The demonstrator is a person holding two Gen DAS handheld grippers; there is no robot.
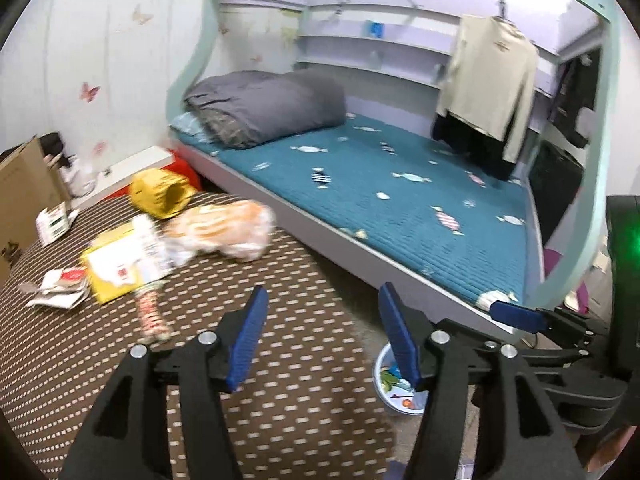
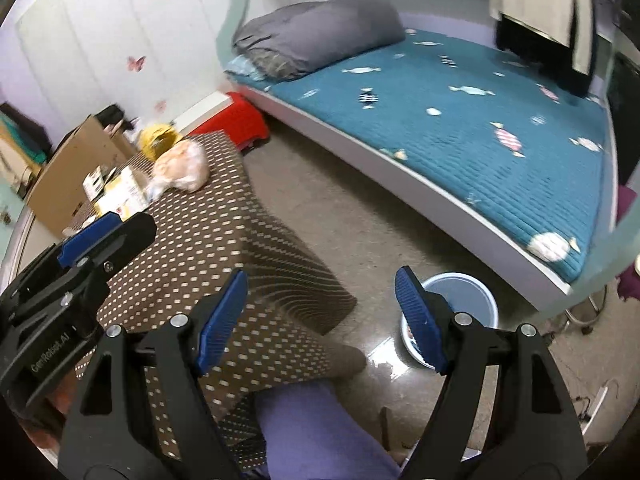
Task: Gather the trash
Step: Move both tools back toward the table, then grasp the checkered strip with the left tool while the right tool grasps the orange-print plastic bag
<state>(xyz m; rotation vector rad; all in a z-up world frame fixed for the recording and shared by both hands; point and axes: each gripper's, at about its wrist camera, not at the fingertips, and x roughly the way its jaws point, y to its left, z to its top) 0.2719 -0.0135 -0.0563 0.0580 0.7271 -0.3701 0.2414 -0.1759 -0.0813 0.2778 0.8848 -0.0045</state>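
Trash lies on a table under a brown dotted cloth [image 1: 280,360]: an orange-and-white plastic bag [image 1: 224,232], a yellow-and-white carton [image 1: 124,264], a yellow pouch [image 1: 160,194], a striped wrapper [image 1: 150,312] and crumpled paper [image 1: 60,286]. A small white bin [image 1: 378,376] stands on the floor by the table's right edge, with scraps inside. My left gripper [image 1: 323,296] hangs open over the table's near right part with nothing between its fingers. My right gripper [image 2: 321,280] is open and empty above the table corner and floor, with the bin [image 2: 468,294] just behind its right finger.
A bed with a teal quilt [image 1: 400,200] and a grey duvet runs along the right. A cardboard box [image 2: 68,176] and a red stool [image 2: 236,120] stand beyond the table. Clothes [image 1: 492,80] hang over the bed. A person's purple-clad leg [image 2: 312,432] is below.
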